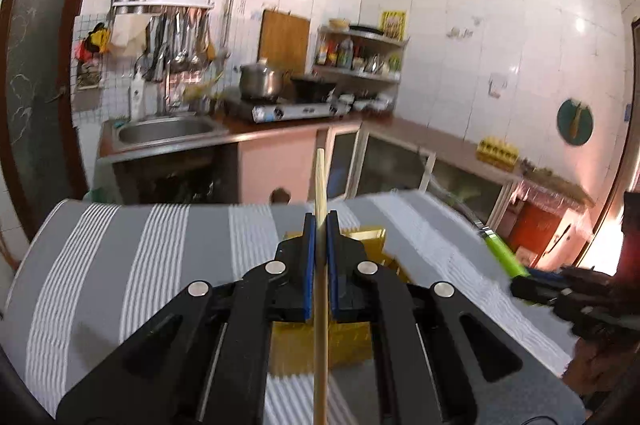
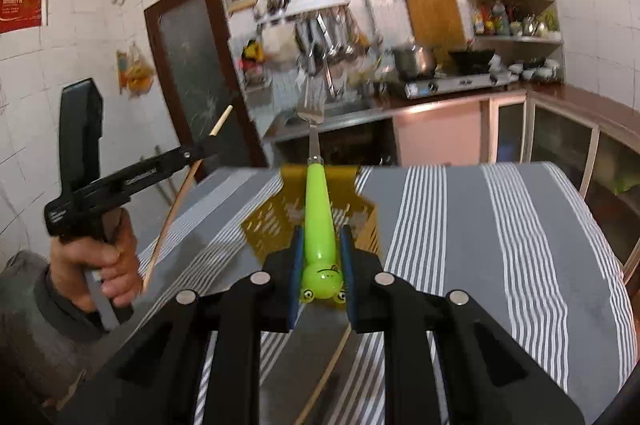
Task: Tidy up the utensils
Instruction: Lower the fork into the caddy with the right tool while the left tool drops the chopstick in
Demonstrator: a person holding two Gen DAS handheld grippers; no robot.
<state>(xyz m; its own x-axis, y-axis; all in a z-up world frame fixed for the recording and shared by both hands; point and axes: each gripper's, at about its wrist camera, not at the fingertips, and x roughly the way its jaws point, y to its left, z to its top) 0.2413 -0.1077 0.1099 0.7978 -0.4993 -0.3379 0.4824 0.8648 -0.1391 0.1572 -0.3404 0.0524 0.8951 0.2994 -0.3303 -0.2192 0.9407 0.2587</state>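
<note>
While both claws are raised above the striped table (image 2: 500,225), the left claw (image 1: 321,225) is pressed together on a pale wooden chopstick (image 1: 320,185) and the right claw (image 2: 321,249) pinches the lime-green, frog-faced handle of a metal fork (image 2: 318,209). Each utensil's long axis runs forward along its claw, tips pointing away, with the translucent yellow organizer tray (image 2: 360,217) lying on the table directly below and ahead of both. A second chopstick (image 2: 324,381) lies loose on the cloth beneath the right claw, the nearer one to it.
</note>
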